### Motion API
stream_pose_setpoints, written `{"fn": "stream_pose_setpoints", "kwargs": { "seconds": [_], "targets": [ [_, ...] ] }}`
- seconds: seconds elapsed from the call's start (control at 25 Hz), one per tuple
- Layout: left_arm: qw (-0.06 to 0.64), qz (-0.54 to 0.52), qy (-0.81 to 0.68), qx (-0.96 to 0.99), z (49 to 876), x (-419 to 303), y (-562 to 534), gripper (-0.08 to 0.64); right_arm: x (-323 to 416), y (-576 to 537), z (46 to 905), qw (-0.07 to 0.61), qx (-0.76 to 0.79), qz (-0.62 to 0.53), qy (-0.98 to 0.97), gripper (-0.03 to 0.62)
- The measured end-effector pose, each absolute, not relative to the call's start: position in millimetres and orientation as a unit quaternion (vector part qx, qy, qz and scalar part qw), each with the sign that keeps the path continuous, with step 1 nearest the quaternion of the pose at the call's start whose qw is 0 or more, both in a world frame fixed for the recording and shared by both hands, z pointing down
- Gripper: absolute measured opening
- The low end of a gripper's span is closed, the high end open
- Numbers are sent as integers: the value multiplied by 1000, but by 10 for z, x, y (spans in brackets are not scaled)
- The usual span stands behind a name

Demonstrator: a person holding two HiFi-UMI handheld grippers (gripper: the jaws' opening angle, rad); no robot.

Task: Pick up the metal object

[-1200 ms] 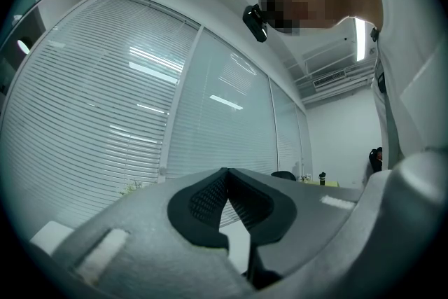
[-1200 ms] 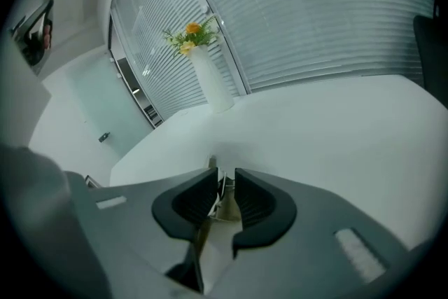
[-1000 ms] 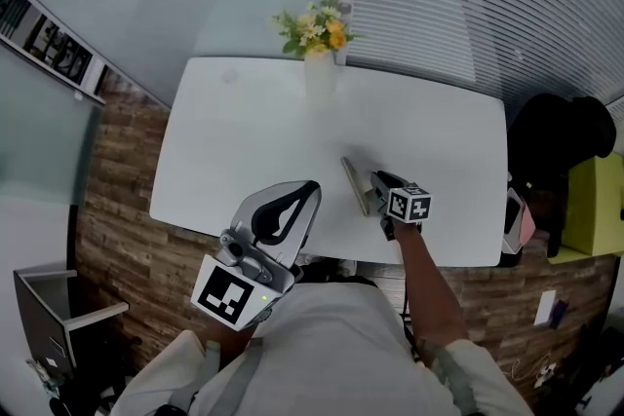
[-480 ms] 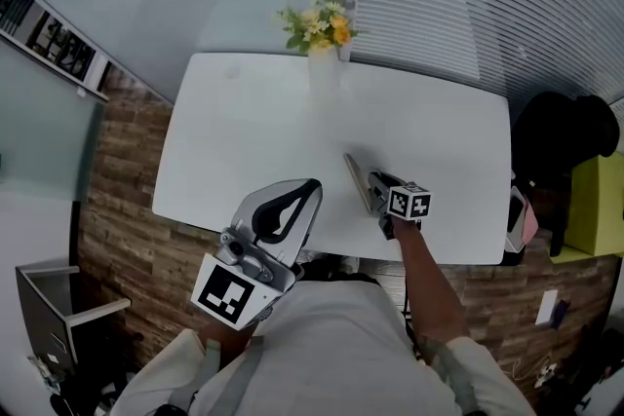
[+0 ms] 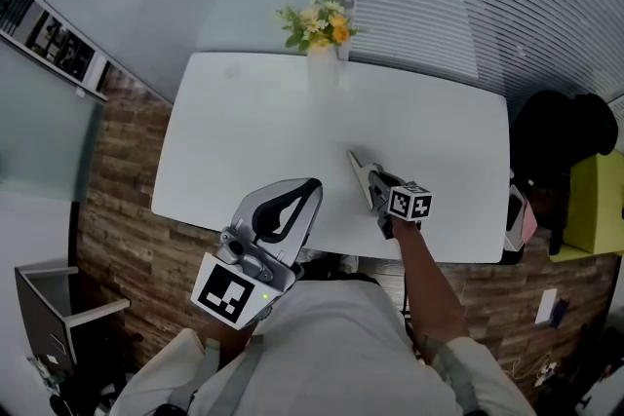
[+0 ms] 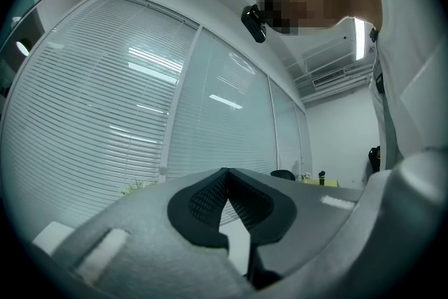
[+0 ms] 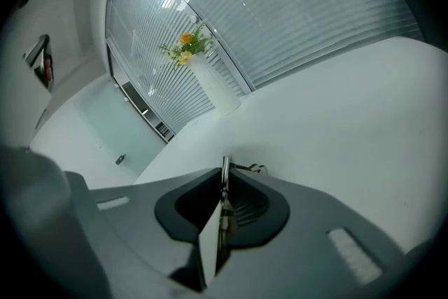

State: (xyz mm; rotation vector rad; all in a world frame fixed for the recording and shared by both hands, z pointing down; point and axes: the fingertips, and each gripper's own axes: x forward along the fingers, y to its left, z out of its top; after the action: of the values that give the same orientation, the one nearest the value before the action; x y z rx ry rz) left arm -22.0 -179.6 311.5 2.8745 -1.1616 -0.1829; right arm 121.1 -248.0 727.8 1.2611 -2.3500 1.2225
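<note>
Bright, even light; fisheye-warped edges

Head view overlooks the table (image 5: 244, 141); right gripper view skims it.

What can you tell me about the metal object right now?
The metal object is a thin, flat, pale silvery strip, long and narrow. The right gripper is shut on its near part. In the right gripper view the strip stands on edge between the jaws, its tip poking out past them. Its far end points roughly toward the flower vase across the white table. Whether it is clear of the tabletop cannot be told. Nothing else touches it.
</note>
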Motion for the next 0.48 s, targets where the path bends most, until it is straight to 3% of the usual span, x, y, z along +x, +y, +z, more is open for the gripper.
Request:
{"fn": "stream_pose_setpoints", "kwargs": {
  "seconds": [0.48],
  "targets": [
    [18,-62,-368,927,3109,-208,-1797,2,1246,-2501,7092,97,431,393,-807,29]
  ]
}}
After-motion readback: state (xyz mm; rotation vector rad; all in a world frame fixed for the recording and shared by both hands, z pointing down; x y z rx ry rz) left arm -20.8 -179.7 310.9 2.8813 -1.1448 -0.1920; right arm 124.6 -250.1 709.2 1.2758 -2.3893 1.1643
